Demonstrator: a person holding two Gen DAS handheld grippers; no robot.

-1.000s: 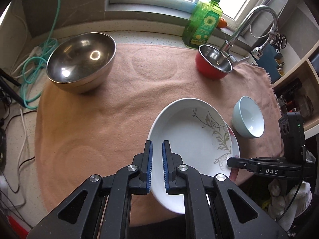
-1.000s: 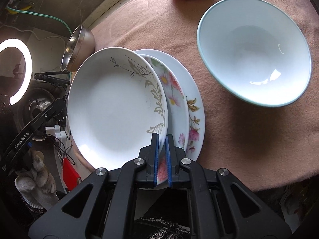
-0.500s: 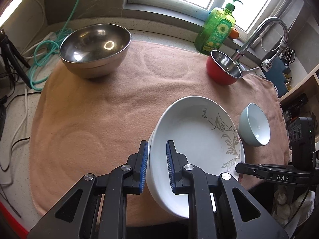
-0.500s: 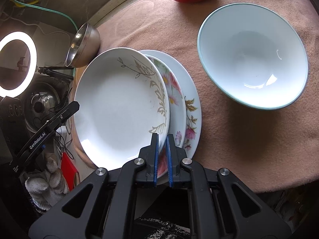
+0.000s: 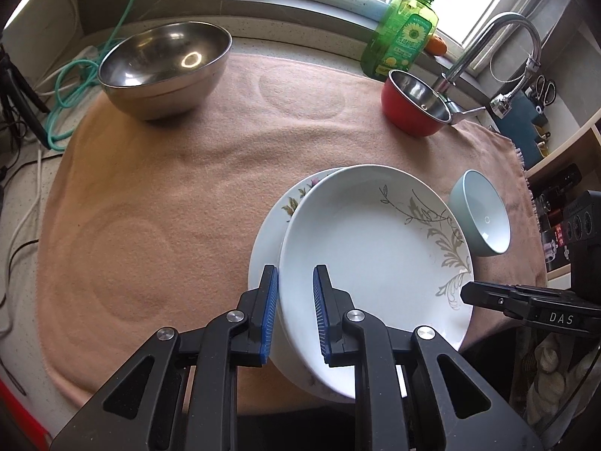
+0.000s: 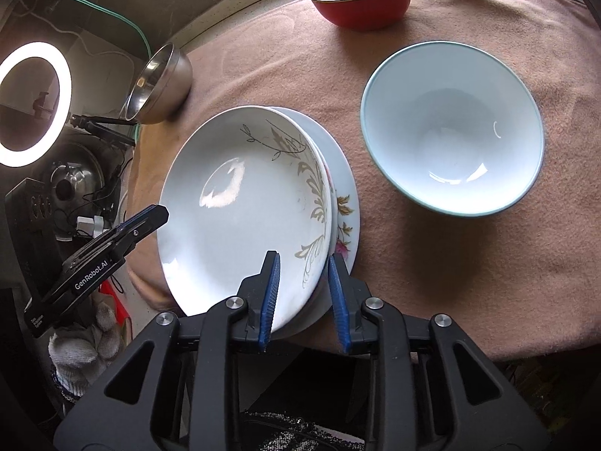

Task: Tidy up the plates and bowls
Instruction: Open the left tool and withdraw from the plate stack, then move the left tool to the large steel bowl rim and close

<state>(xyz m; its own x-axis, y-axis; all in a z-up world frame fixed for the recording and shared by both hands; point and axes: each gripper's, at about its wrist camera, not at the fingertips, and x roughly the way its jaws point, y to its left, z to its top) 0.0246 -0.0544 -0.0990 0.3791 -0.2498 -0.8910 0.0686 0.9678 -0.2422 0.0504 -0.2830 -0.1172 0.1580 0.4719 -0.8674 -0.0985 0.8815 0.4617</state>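
A white plate with a grey leaf pattern lies on top of a flowered plate at the near edge of the pink cloth. The same stack shows in the right wrist view, leaf plate over flowered plate. My left gripper is open, its jaws apart around the stack's near-left rim. My right gripper is open, its jaws astride the stack's near-right rim. A light blue bowl stands right of the stack. A large steel bowl and a red bowl stand at the back.
A green soap bottle and a tap are at the back right. A green hose lies at the far left. A ring light stands off the left edge. The stack overhangs the cloth's near edge.
Both grippers have opened, letting go of the plate rims. The leaf plate has settled squarely onto the flowered plate. The left gripper's view has dropped and shifted left.
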